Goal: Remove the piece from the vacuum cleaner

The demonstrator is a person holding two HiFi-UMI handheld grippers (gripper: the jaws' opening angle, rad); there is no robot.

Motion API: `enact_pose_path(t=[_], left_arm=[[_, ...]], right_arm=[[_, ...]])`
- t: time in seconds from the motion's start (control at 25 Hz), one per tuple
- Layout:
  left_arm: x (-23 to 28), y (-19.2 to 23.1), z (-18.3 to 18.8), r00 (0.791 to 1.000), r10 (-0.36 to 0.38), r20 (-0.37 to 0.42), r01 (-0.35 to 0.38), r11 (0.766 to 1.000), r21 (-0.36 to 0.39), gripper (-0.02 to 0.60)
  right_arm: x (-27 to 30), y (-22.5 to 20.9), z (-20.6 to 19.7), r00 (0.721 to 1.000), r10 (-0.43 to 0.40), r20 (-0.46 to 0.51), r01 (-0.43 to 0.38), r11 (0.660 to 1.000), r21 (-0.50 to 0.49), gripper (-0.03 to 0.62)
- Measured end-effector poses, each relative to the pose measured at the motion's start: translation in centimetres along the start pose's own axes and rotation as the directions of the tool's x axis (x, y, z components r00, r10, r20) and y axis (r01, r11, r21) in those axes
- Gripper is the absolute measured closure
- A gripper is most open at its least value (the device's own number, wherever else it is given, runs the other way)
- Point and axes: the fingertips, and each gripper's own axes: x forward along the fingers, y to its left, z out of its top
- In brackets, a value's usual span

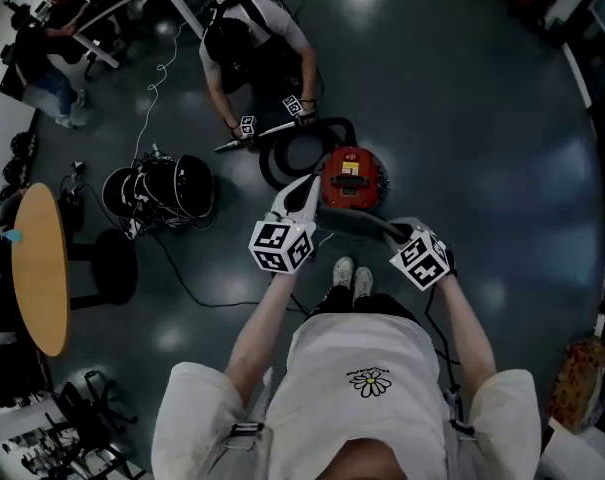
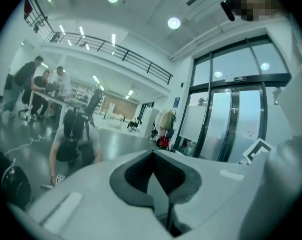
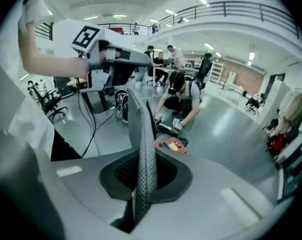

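Observation:
The red vacuum cleaner (image 1: 350,178) sits on the dark floor just beyond my feet, and it also shows low in the right gripper view (image 3: 171,145). My right gripper (image 1: 390,236) (image 3: 142,171) is shut on a flat grey piece (image 1: 354,225) held above the floor. Seen edge-on in the right gripper view, the piece (image 3: 142,134) rises towards my left gripper. My left gripper (image 1: 304,188) (image 2: 159,186) hovers just left of the vacuum, near the piece's far end. Its jaws are shut, with nothing visible between them.
A crouching person (image 1: 252,43) holds two grippers on the wand of the black hose (image 1: 282,158) behind the vacuum. Black round equipment (image 1: 167,188) with cables lies to the left. A round wooden table (image 1: 37,268) stands at the far left. Glass doors (image 2: 230,119) face the left gripper.

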Motion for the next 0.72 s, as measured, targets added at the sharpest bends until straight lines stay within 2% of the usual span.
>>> enact_pose_path(t=[0.12, 0.24, 0.48, 0.6, 0.72], left_arm=[[-1.6, -1.0, 5.9, 0.994, -0.01, 0.113, -0.001, 0.995, 0.101, 0.58], [-1.9, -2.1, 10.0, 0.981, -0.029, 0.192, 0.0, 0.989, 0.149, 0.581], [-3.2, -3.9, 15.9, 0.95, -0.07, 0.304, -0.009, 0.968, 0.251, 0.58], [-4.0, -5.0, 17.5, 0.938, -0.084, 0.336, -0.011, 0.962, 0.272, 0.58], [-4.4, -6.3, 18.4, 0.935, -0.103, 0.34, -0.005, 0.953, 0.303, 0.58]], right_arm=[[-3.7, -2.9, 4.7, 0.986, -0.114, 0.118, 0.111, 0.993, 0.032, 0.559], [-7.6, -5.3, 8.8, 0.955, -0.196, 0.22, 0.189, 0.98, 0.055, 0.559], [-13.5, -8.4, 16.9, 0.838, -0.347, 0.421, 0.338, 0.936, 0.1, 0.559], [-15.6, -8.6, 19.2, 0.788, -0.404, 0.465, 0.402, 0.909, 0.109, 0.559], [-17.4, -8.3, 20.4, 0.747, -0.457, 0.484, 0.475, 0.875, 0.093, 0.559]])
